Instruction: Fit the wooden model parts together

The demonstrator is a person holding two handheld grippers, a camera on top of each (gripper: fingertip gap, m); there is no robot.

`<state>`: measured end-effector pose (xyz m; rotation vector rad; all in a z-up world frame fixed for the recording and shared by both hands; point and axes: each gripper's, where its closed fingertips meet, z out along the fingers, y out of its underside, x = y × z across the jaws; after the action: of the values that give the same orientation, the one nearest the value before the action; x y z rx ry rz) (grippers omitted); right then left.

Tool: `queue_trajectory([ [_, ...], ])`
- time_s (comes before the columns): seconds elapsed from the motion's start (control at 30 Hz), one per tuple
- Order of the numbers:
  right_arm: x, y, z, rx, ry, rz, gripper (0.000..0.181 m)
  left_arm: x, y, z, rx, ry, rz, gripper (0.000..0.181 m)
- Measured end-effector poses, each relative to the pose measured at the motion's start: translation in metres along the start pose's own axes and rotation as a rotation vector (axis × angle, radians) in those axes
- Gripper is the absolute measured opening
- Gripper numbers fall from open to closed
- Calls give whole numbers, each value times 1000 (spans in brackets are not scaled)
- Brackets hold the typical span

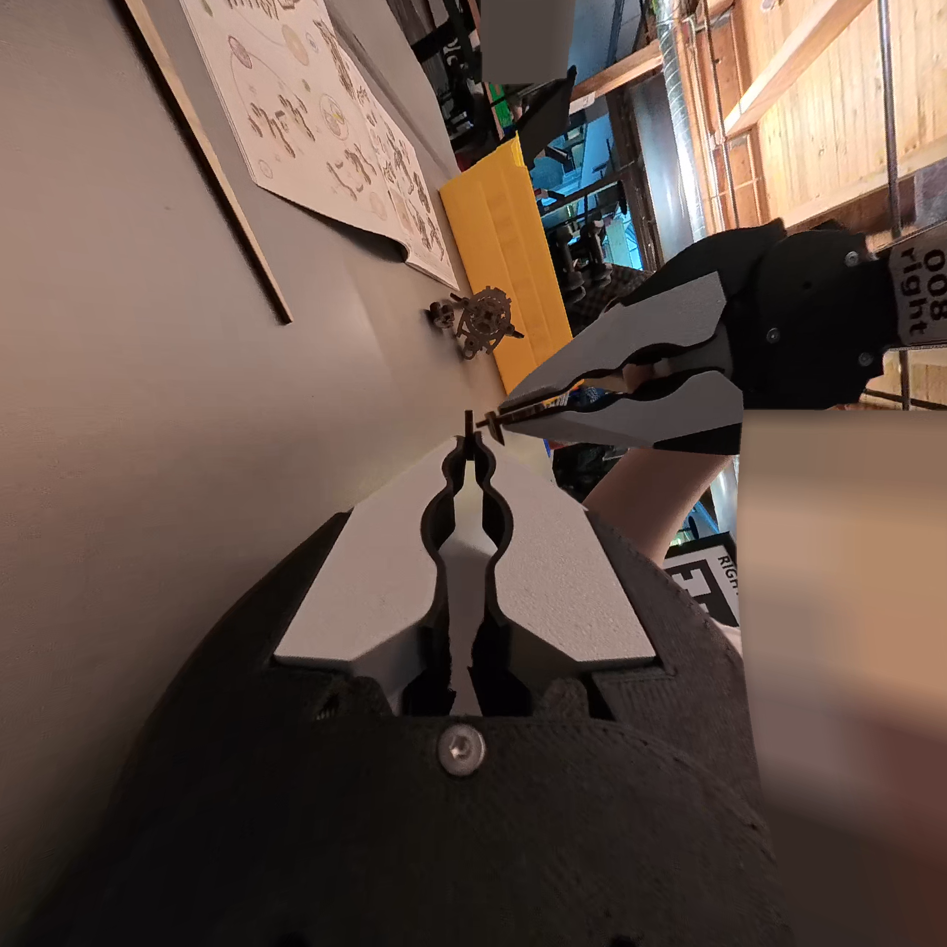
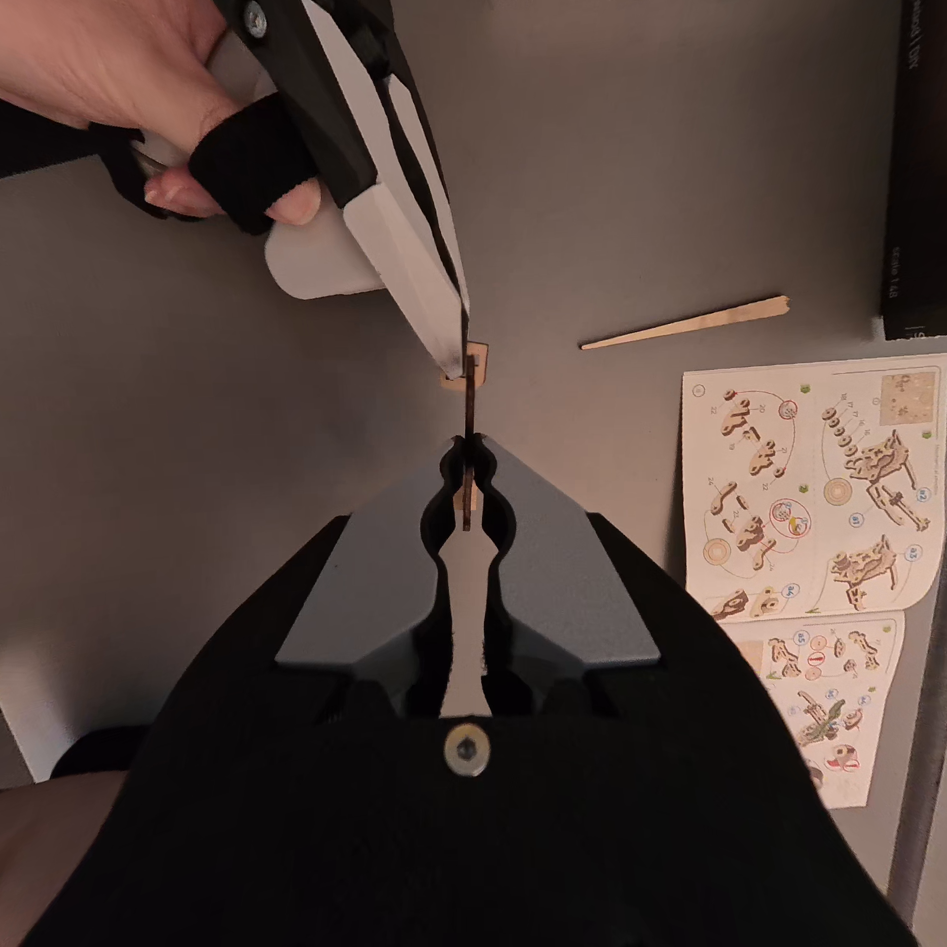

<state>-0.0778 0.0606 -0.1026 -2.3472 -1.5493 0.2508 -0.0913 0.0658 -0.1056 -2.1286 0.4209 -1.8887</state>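
Note:
My left gripper [image 1: 470,441] is shut on a small flat wooden piece [image 1: 468,424] that sticks out past its tips. My right gripper [image 2: 469,440] is shut on a long thin wooden part [image 2: 468,410] held edge-on. In the left wrist view the right gripper [image 1: 505,412] comes in from the right, and its part [image 1: 492,424] ends just beside the left piece. In the right wrist view the left gripper [image 2: 458,371] comes down from the upper left, holding the small square slotted piece [image 2: 477,358] against the tip of the long part. A partly built wooden model [image 1: 479,325] stands on the table.
An open instruction sheet [image 1: 317,123] [image 2: 809,487] lies on the grey table [image 1: 128,358]. A yellow bin [image 1: 505,256] sits beyond the model. A thin wooden strip [image 2: 686,323] and a dark box [image 2: 917,169] lie at the right. A person's hand [image 2: 102,77] holds the left gripper. Only a small space, under 4 cm, lies between the two pairs of fingers. The partly built wooden model [image 1: 479,325] lies around 20 cm away from my right fingertips.

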Motion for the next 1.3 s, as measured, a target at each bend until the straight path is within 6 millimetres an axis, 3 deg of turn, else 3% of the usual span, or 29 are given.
queue_trajectory([
  [0.97,1,-5,12,24,-68,75,2,0,2,2,-15,4,22,0],
  [1.3,-1,-5,25,-5,-78,59,2,-12,6,0,-61,-112,112,0],
])
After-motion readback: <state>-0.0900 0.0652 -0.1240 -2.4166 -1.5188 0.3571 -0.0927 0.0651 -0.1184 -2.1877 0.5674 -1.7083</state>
